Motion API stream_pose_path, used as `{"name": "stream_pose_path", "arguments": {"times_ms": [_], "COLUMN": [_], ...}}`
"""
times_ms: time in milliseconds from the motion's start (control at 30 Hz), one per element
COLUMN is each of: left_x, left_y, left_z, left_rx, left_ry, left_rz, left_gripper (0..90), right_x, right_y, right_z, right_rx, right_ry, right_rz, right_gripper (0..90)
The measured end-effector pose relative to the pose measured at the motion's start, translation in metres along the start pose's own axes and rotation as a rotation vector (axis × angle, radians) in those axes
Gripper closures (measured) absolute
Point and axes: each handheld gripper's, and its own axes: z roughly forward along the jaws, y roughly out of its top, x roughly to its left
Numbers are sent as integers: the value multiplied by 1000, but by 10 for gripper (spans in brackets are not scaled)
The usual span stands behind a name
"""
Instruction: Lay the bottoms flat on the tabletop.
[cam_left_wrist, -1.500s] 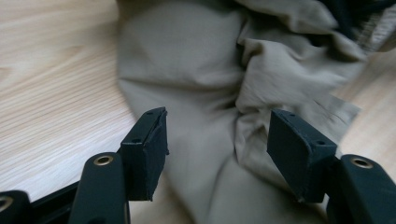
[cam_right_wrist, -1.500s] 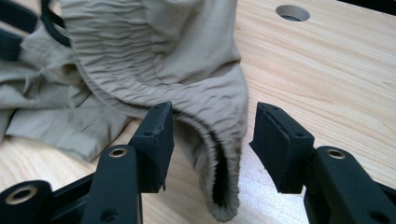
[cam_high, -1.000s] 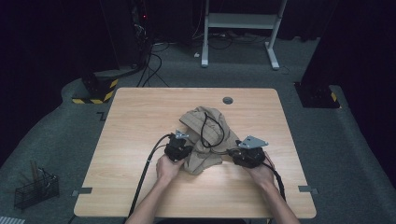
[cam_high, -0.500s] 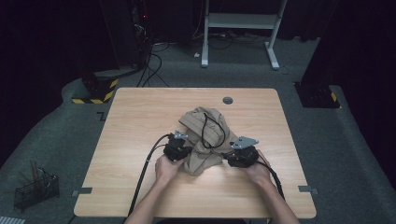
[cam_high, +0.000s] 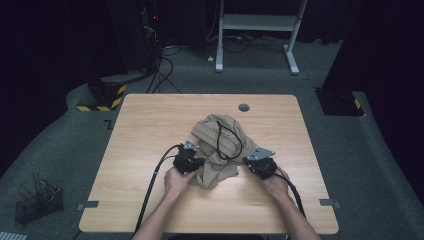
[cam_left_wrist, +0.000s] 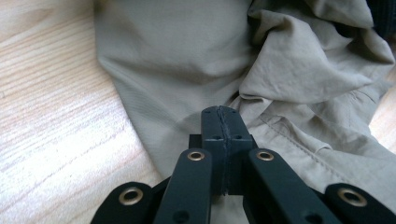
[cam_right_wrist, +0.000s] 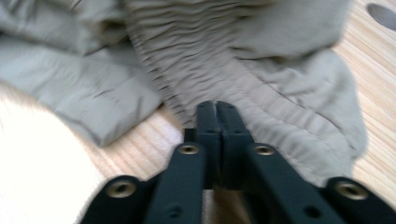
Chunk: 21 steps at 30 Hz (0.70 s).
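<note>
Crumpled tan shorts (cam_high: 220, 150) with a stretchy waistband and a black drawstring (cam_high: 226, 142) lie mid-desk (cam_high: 150, 130). Left hand-held gripper (cam_left_wrist: 223, 116) is closed, its tips over the cloth. Right hand-held gripper (cam_right_wrist: 215, 112) has just snapped closed at the waistband; whether cloth is caught is unclear.

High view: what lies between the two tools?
The crumpled beige garment lies between the left tool and the right tool; the high view shows this.

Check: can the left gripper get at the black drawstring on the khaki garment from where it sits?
Probably yes. The left gripper sits at the khaki garment's near-left edge, jaws shut. The black drawstring lies exposed on top of the folds just beyond, nothing covering it. It would have to reach over the bunched cloth.
</note>
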Motion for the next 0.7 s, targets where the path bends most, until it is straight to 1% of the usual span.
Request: {"name": "stream_pose_path", "arguments": {"times_ms": [100, 133, 167, 200, 233, 267, 300, 367, 400, 433, 467, 533, 567, 600, 633, 700], "left_x": [0, 0, 0, 0, 1, 1, 1, 1, 1, 1, 1, 2, 2, 2, 2, 2], "left_y": [-2, -2, -2, -2, -2, -2, -2, -3, -3, -3, -3, -3, -3, -3, -3, -3], "left_z": [-2, -2, -2, -2, -2, -2, -2, -2, -2, -2, -2, -2, -2, -2, -2, -2], "left_rx": [0, 0, 0, 0, 0, 0, 0, -2, -3, -5, -6, -5, -5, -5, -5, -6], "left_ry": [-6, -6, -5, -5, -8, -9, -10, -12, -13, -12, -12, -13, -14, -14, -14, -14], "left_rz": [-3, -3, -2, 2, -2, -3, -4, -7, -11, -12, -13, -15, -18, -19, -19, -18], "left_gripper": [897, 897, 897, 897, 897, 897, 897, 897, 897, 897, 897, 897, 897, 897, 897, 897], "right_x": [-4, -4, -3, -3, -3, -1, 1, 8, 16, 16, 24, 29, 29, 33, 34, 37], "right_y": [0, 1, 2, 2, 3, 4, 5, 8, 11, 11, 16, 20, 20, 23, 23, 23], "right_z": [-7, -11, -13, -13, -15, -15, -15, -11, -7, -7, -3, 2, 2, 10, 13, 20], "right_rx": [-34, -52, -66, -66, -77, -79, -76, -68, -66, -66, -74, -78, -78, -59, -50, -28], "right_ry": [4, 6, 14, 14, 28, 48, 55, 64, 53, 53, 33, 16, 16, -9, -18, -40], "right_rz": [31, 34, 43, 43, 54, 62, 65, 41, 24, 24, 13, 8, 8, 6, 3, -1], "right_gripper": [893, 861, 793, 793, 723, 673, 633, 567, 526, 526, 489, 454, 454, 421, 409, 414]}}
